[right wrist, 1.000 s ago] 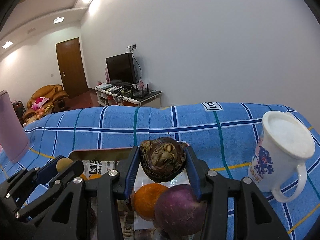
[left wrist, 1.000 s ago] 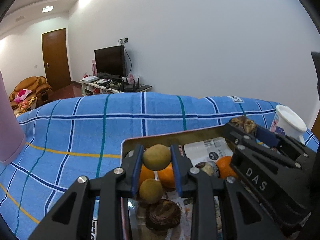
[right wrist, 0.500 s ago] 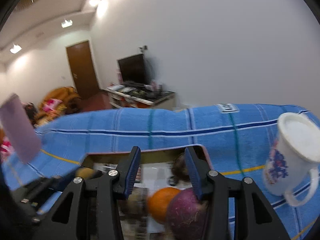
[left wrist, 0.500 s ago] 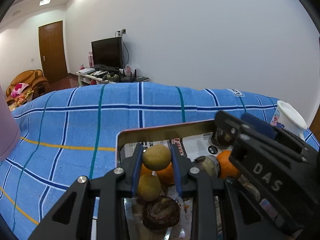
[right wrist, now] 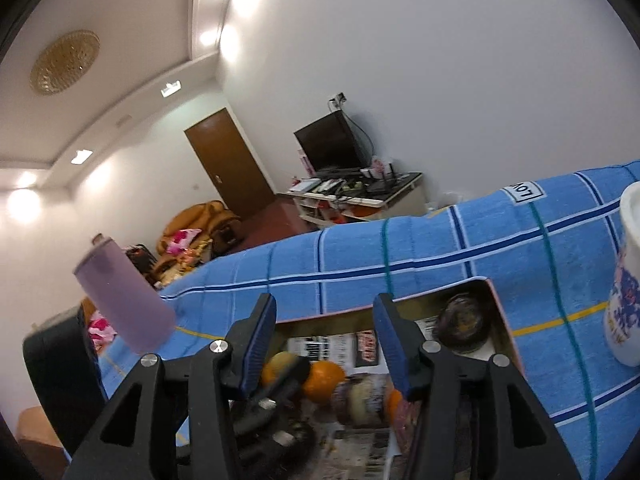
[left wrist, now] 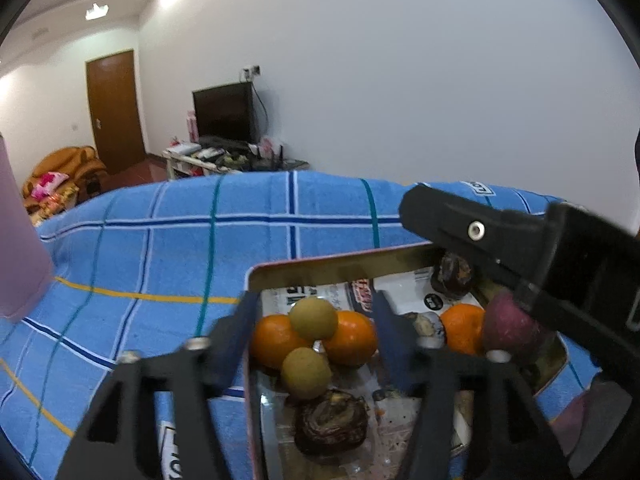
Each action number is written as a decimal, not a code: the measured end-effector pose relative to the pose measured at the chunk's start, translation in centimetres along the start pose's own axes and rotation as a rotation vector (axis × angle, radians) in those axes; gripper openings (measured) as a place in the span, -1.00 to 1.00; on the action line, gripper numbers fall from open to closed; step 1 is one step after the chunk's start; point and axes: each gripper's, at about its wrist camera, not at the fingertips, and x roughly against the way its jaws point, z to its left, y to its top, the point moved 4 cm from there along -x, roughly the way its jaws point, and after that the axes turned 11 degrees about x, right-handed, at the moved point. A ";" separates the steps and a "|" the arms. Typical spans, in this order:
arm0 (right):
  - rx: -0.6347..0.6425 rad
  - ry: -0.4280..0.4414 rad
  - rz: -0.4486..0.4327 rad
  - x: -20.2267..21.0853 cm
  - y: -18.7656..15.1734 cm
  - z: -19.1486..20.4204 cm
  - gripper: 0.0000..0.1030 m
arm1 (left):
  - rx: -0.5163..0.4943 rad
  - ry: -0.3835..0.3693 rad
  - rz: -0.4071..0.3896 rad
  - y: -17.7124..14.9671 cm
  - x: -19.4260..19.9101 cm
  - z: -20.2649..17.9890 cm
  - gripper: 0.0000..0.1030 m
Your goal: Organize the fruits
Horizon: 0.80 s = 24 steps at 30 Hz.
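A metal tray (left wrist: 332,266) lined with newspaper sits on the blue checked cloth. In it lie two tan round fruits (left wrist: 313,318), oranges (left wrist: 350,338), a purple fruit (left wrist: 510,330) and dark wrinkled fruits (left wrist: 330,426). My left gripper (left wrist: 316,324) is open above the tray, with the upper tan fruit resting on the oranges between its fingers. My right gripper (right wrist: 326,342) is open and empty, tilted over the tray (right wrist: 502,312). The dark fruit (right wrist: 460,326) it held lies in the tray's far right corner. The right gripper's black body (left wrist: 520,248) crosses the left wrist view.
A white mug (right wrist: 628,280) with a blue and red print stands right of the tray. A pink tumbler (right wrist: 124,292) stands at the left on the cloth. Beyond the table are a TV stand (left wrist: 224,160), a sofa and a door.
The right gripper let the dark fruit go into the tray's far right corner, then opened wide and tilted. The left gripper opened and the tan fruit now rests on the oranges.
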 end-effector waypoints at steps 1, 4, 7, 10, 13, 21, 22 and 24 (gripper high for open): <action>-0.002 0.013 -0.002 0.0 -0.1 0.3 0.03 | -0.004 0.004 -0.013 0.0 0.3 0.0 0.44; -0.019 0.020 -0.007 0.2 0.0 0.7 0.03 | -0.010 0.032 -0.033 0.0 0.7 0.3 0.74; -0.018 -0.068 -0.037 0.9 0.1 -0.3 0.03 | 0.008 0.043 -0.055 0.2 1.1 0.8 0.81; -0.054 -0.098 -0.084 2.2 0.4 -1.2 0.03 | 0.030 0.038 -0.070 0.5 1.3 1.2 0.91; -0.038 -0.162 -0.140 3.7 0.5 -1.5 0.10 | 0.021 0.036 -0.083 0.5 1.5 1.2 0.92; 0.036 -0.307 -0.187 5.7 -0.4 -1.0 0.43 | 0.001 0.088 -0.154 0.1 3.1 1.8 1.00; 0.044 -0.313 -0.192 5.8 -0.5 -0.9 0.43 | 0.002 0.094 -0.168 0.1 3.5 2.0 1.00; 0.060 -0.338 -0.209 6.3 -0.7 -0.4 0.43 | 0.002 0.108 -0.189 0.0 3.9 2.2 1.00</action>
